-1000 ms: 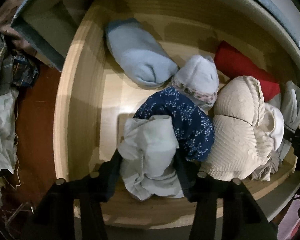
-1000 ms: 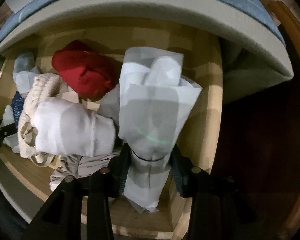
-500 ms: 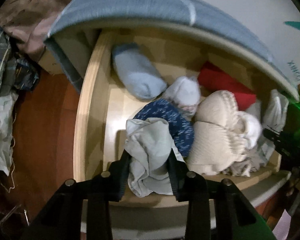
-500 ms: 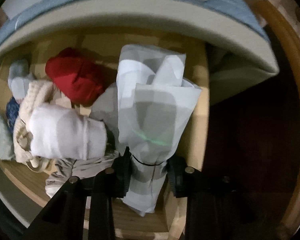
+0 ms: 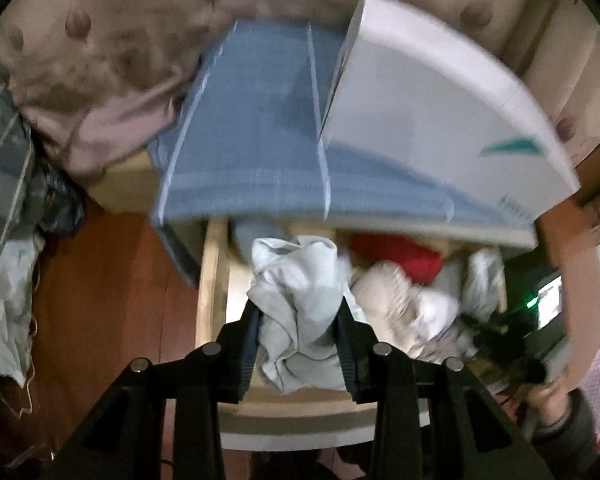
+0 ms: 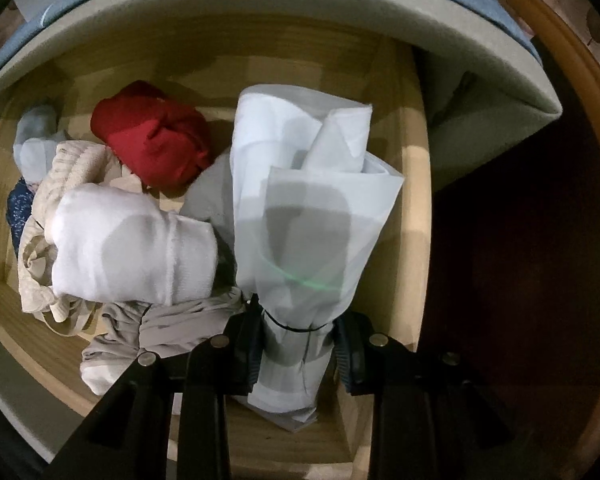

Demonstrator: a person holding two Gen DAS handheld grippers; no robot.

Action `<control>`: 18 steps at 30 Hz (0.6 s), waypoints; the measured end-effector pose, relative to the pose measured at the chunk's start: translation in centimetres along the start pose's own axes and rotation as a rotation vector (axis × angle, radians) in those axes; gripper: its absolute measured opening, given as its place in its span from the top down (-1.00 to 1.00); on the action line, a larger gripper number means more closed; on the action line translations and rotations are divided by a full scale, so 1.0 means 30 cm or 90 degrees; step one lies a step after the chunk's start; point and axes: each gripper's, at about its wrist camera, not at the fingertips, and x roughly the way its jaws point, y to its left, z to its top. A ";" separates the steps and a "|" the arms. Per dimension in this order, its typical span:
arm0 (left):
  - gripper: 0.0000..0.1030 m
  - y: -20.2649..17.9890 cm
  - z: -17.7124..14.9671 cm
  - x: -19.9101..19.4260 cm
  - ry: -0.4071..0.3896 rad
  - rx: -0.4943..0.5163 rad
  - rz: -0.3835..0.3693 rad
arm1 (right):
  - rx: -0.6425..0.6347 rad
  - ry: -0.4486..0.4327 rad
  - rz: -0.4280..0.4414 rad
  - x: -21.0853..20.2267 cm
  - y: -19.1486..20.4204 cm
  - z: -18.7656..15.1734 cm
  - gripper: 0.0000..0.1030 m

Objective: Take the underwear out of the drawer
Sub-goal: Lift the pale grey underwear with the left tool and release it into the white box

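My left gripper is shut on a crumpled pale grey-green piece of underwear, held well above the open wooden drawer. In the right wrist view my right gripper is shut on the narrow end of a folded white and grey checked piece at the drawer's right side. Still lying in the drawer are a red roll, a white roll, a cream ribbed piece, a grey piece and a navy floral one.
A blue-covered mattress with a white box on it overhangs the drawer's back. Reddish wooden floor lies left of the drawer, with heaped cloth beyond. A person's forearm shows at the right in the left wrist view.
The left gripper closed on the pale grey-green piece and rose with it, so the drawer now looks smaller and the bed top shows. The right gripper tightened on the checked piece and shifted slightly.
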 end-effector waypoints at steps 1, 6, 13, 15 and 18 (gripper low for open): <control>0.32 -0.004 0.029 -0.043 -0.016 0.005 -0.006 | 0.000 -0.001 0.001 0.008 0.007 -0.009 0.46; 0.32 -0.058 0.206 -0.252 -0.112 0.043 -0.024 | 0.003 -0.004 0.003 0.008 -0.002 -0.019 0.46; 0.32 -0.196 0.461 -0.308 -0.185 0.108 -0.033 | 0.001 -0.007 0.000 -0.078 -0.040 0.000 0.46; 0.32 -0.233 0.523 -0.297 -0.202 0.112 -0.045 | 0.000 -0.006 0.003 -0.074 -0.037 -0.005 0.46; 0.32 -0.294 0.601 -0.231 -0.191 0.122 -0.052 | -0.001 -0.005 0.004 -0.076 -0.038 -0.008 0.45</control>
